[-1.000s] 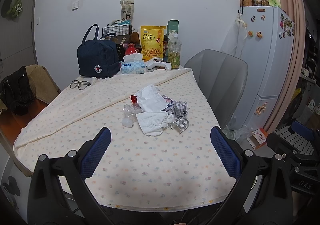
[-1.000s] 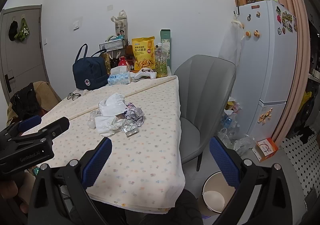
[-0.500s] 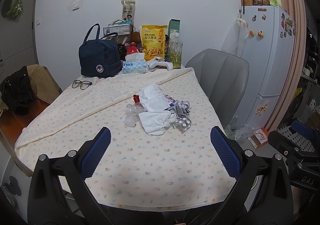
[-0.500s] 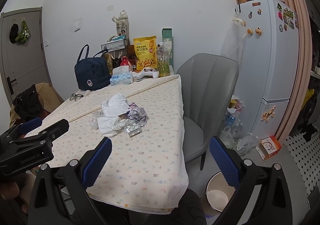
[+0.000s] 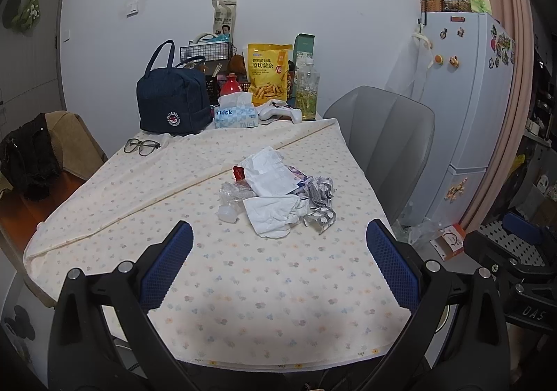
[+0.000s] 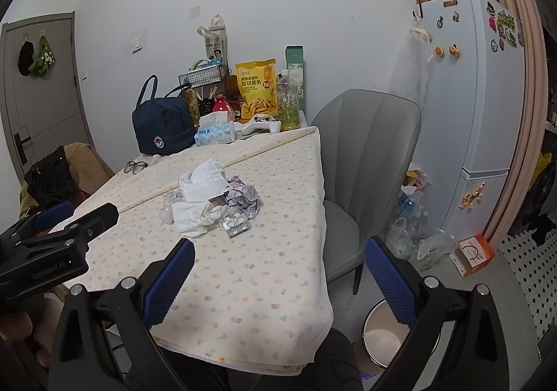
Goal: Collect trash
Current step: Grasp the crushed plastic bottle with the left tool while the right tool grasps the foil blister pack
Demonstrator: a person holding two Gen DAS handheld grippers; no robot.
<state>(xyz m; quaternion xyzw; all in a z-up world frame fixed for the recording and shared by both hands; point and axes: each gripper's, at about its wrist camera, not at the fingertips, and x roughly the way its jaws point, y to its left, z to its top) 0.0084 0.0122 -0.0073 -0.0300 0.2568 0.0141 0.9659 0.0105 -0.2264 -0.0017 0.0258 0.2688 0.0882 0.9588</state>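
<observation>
A pile of trash lies mid-table: crumpled white tissues, paper, clear plastic, a foil blister pack. It also shows in the right wrist view. My left gripper is open and empty, short of the pile above the near table edge. My right gripper is open and empty, over the table's right near corner. A white bin stands on the floor below the right gripper. The left gripper's body shows at left in the right wrist view.
The table has a floral cloth. At its far end stand a navy bag, tissue box, game controller, snack bag, bottle, glasses. A grey chair and fridge are right.
Both grippers have moved slightly nearer the table, so the trash pile sits a little closer in view. Both stay open and empty.
</observation>
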